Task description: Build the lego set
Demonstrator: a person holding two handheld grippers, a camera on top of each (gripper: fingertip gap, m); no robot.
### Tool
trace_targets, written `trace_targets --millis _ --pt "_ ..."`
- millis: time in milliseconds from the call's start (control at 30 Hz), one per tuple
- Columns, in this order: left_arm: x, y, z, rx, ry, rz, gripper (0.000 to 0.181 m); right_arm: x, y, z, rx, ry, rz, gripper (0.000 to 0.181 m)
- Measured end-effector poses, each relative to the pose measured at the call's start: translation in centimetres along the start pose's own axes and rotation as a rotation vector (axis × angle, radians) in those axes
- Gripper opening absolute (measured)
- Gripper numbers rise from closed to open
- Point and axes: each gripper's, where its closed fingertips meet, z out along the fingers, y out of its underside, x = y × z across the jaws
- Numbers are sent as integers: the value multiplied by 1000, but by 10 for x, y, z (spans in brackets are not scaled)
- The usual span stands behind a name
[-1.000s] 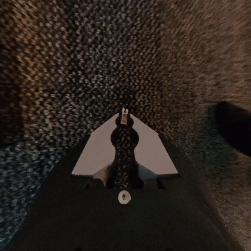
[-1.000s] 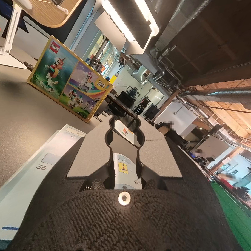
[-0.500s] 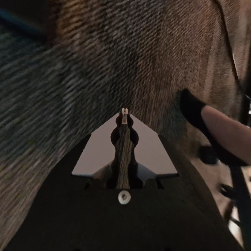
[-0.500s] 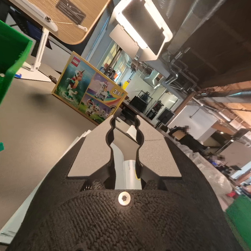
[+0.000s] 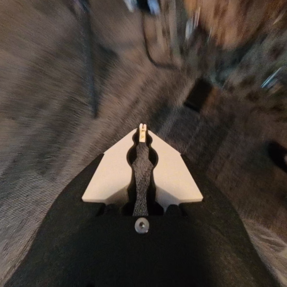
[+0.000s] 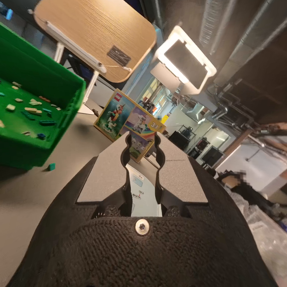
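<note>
Beyond the left gripper (image 5: 142, 132), the floor (image 5: 62, 93) is smeared by motion blur. The green bin (image 6: 38, 96) left of the right gripper (image 6: 142, 136) is cut off at the frame edge, its small bricks (image 6: 33, 109) indistinct.

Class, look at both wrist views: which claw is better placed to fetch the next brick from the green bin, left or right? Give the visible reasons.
Right, probably. The right claw is open and empty, with the green bin of loose bricks close by. The left claw is shut on a small white piece and faces only blurred carpet.

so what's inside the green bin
The green bin holds loose small bricks scattered on its floor: tan, teal and dark blue ones. Its left part runs out of frame, so whatever lies there is unseen. One teal brick lies outside on the table.
</note>
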Motion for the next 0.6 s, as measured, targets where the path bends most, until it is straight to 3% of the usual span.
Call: trace_targets --millis 133,300,467,600 --pt "4 -68 -111 301 -109 -54 7 -5 -19 -12 71 -21 -3 27" --pt "43 -157 -288 731 -182 -18 8 -1 -32 -29 135 -36 78 27" --pt "120 -201 -434 1006 -137 132 7 -11 -41 -41 162 -120 213 28" --pt "182 -216 -512 1135 -78 259 7 -25 -52 -62 171 -192 254 29"
